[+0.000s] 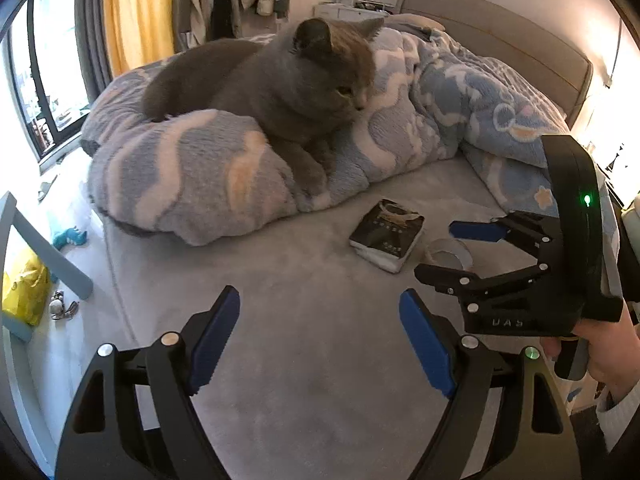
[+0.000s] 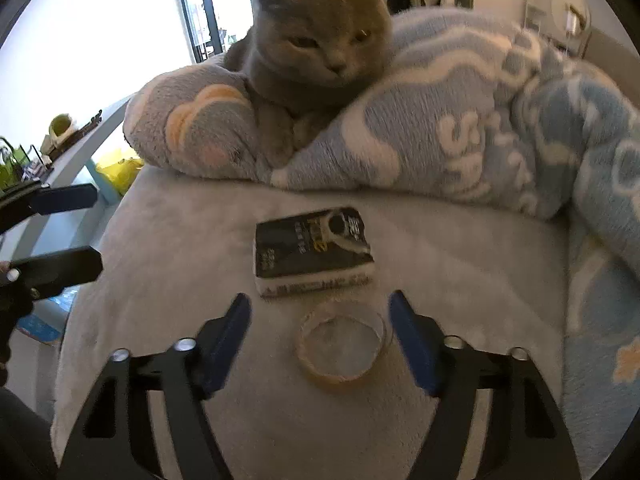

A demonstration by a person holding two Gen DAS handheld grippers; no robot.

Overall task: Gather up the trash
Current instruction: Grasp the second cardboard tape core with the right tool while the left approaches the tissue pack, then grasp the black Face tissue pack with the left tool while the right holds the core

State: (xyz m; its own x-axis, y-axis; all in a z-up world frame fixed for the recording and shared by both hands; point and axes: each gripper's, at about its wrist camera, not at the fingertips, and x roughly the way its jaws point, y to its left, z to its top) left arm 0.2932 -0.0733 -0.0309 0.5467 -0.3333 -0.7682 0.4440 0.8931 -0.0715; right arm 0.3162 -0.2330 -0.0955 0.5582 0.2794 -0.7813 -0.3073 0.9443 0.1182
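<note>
Right tool (image 2: 320,340) hung over the bed (image 2: 460,272) with its blue pads spread to either side of a clear tape roll (image 2: 342,346), not yet touching it; the left tool (image 1: 320,340) gaped wide and empty above bare sheet. Pickup looked about to start, and the next move called for lowering and pinching the thin, hollow ring. At twelve o'clock beyond lay a glossy dark packet (image 2: 314,250), soft-sided; farther off, a grey cat (image 2: 316,44) rested on the fleecy blue duvet (image 2: 480,128).
</note>
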